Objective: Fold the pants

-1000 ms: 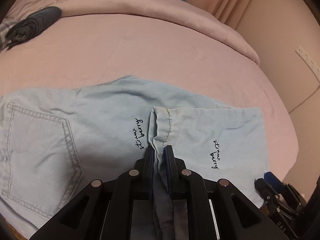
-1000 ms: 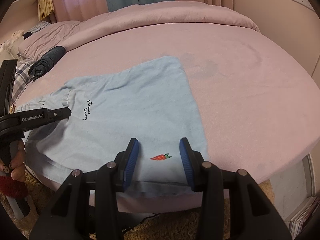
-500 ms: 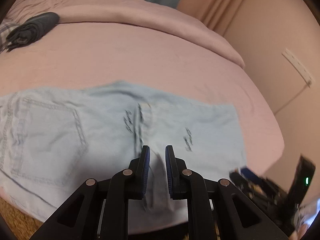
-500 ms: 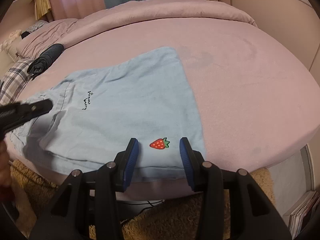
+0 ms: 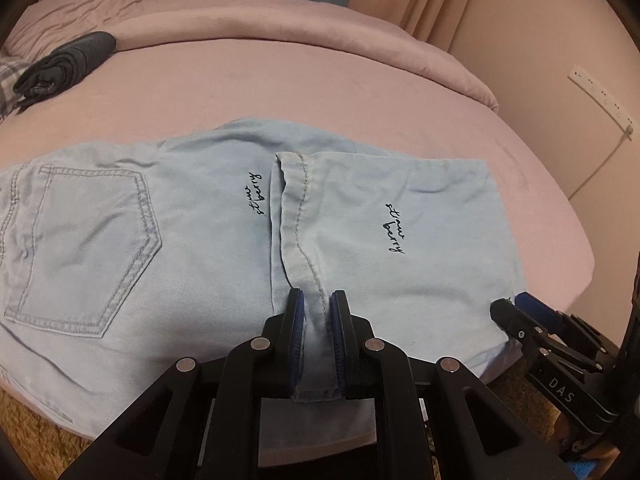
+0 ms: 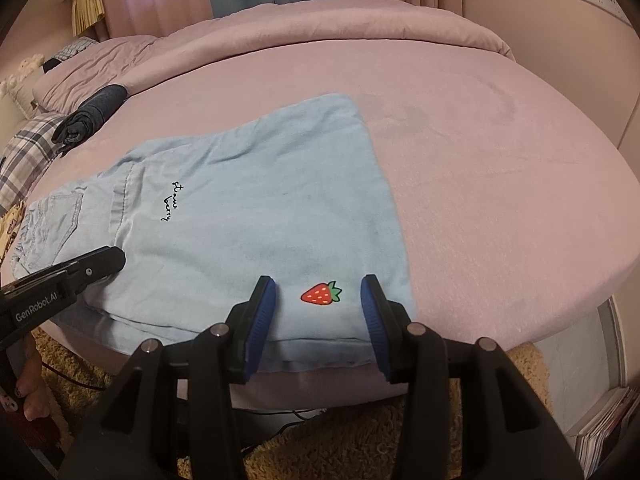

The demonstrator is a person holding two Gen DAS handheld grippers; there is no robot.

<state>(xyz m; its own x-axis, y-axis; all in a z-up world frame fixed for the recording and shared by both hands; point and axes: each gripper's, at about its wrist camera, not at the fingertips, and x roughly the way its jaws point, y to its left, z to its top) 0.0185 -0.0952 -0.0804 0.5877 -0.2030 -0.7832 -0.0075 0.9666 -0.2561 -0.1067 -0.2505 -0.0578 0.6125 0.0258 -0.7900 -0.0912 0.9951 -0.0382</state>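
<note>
The light-blue pants [image 5: 208, 240] lie folded flat on the pink bed [image 5: 320, 80], filling the lower half of both frames, their near edge at the mattress edge. The left wrist view alone shows the back pocket [image 5: 84, 248] at left centre and both "straw berry" inscriptions; the hem [image 5: 298, 208] of the folded-over leg runs down the middle of the frame. The left gripper [image 5: 316, 312], bottom centre, has its jaws nearly together, with a narrow strip of hem fabric passing between them — whether the pads press it cannot be told. The right wrist view alone shows the red strawberry print [image 6: 321, 294], which sits between the pads of the right gripper [image 6: 320, 300]; its jaws stand apart over the denim and pinch nothing. That view also shows the left gripper entering from the lower left, and a brown rug [image 6: 340, 440] beneath the bed edge. A rolled dark garment [image 5: 64, 64] rests in the upper left, well apart from the pants. Right of the pants and toward the top of both frames — bare pink sheet.
</note>
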